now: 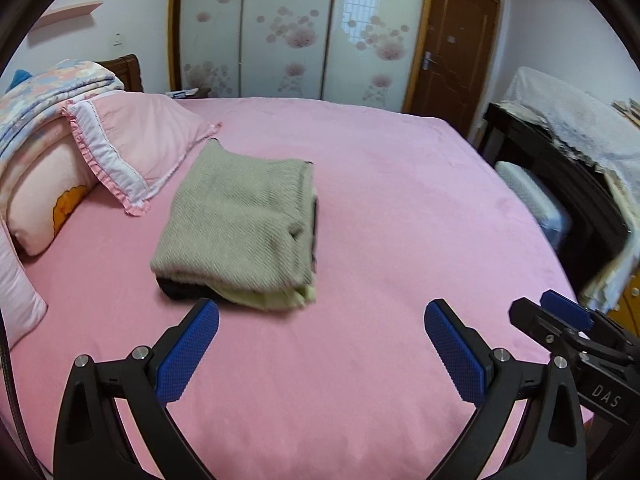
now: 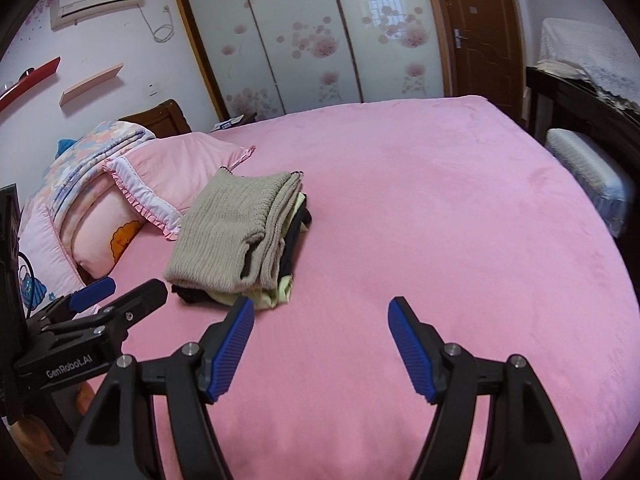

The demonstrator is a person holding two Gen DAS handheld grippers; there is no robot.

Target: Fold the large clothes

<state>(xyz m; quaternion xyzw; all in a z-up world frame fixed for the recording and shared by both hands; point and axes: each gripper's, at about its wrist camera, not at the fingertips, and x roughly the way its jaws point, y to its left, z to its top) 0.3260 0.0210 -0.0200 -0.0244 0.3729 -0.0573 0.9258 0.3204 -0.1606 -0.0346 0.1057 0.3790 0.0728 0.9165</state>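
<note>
A folded beige knit sweater (image 1: 240,220) tops a small stack of folded clothes on the pink bed (image 1: 400,200), with pale yellow and black garments under it. The right wrist view shows the same sweater (image 2: 228,232) left of centre. My left gripper (image 1: 322,312) hangs open above the sheet, just short of the stack's near edge, with nothing between its blue pads. My right gripper (image 2: 322,308) is open too, to the right of the stack and clear of it. Each gripper shows at the edge of the other's view.
Pink pillows (image 1: 132,140) and a folded floral quilt (image 1: 52,92) lie at the head of the bed, left of the stack. A dark desk with a lace cover (image 1: 568,152) and a padded stool (image 1: 532,204) stand off the bed's right side. Sliding wardrobe doors (image 1: 300,28) are behind.
</note>
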